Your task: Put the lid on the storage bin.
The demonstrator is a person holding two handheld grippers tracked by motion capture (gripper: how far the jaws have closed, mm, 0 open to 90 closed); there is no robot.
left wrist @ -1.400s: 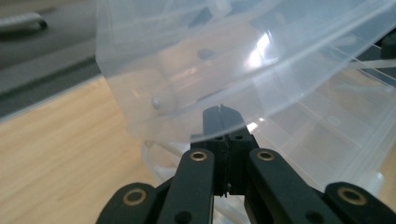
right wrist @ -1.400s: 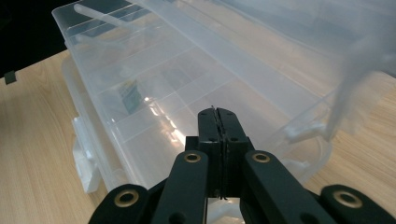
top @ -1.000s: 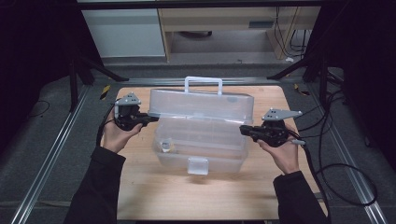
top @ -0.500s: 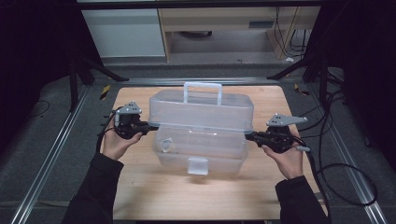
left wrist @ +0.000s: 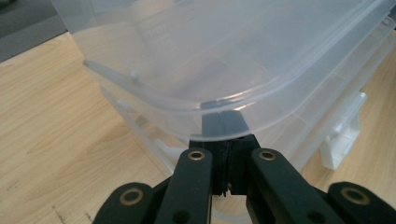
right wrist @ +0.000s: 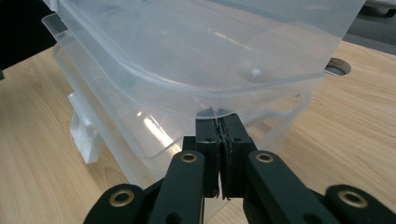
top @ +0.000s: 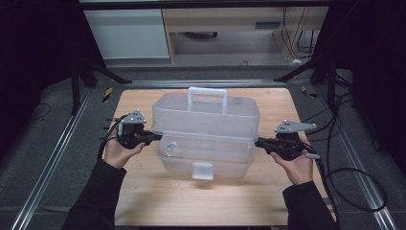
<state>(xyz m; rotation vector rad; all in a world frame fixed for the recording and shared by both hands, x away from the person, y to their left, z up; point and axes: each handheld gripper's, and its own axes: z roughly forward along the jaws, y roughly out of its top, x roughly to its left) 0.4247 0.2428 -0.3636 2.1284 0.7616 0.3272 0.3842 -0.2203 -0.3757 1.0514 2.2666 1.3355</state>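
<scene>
Lid (top: 206,112) lower over box (top: 207,158) than before, both claws (top: 154,136) (top: 258,142) pinched together under its rim.

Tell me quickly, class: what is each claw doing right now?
Left claw: shut, tips under the lid edge of the clear plastic box.
Right claw: shut, tips under the lid edge at the other end.

I can read no text, label, brand, number or sign anywhere here. The clear plastic box (top: 206,134) that my tools press against carries faint moulded marks on its wall in my left gripper view, too blurred to make out. A small plate on the cabinet (top: 267,25) at the back is illegible.
</scene>
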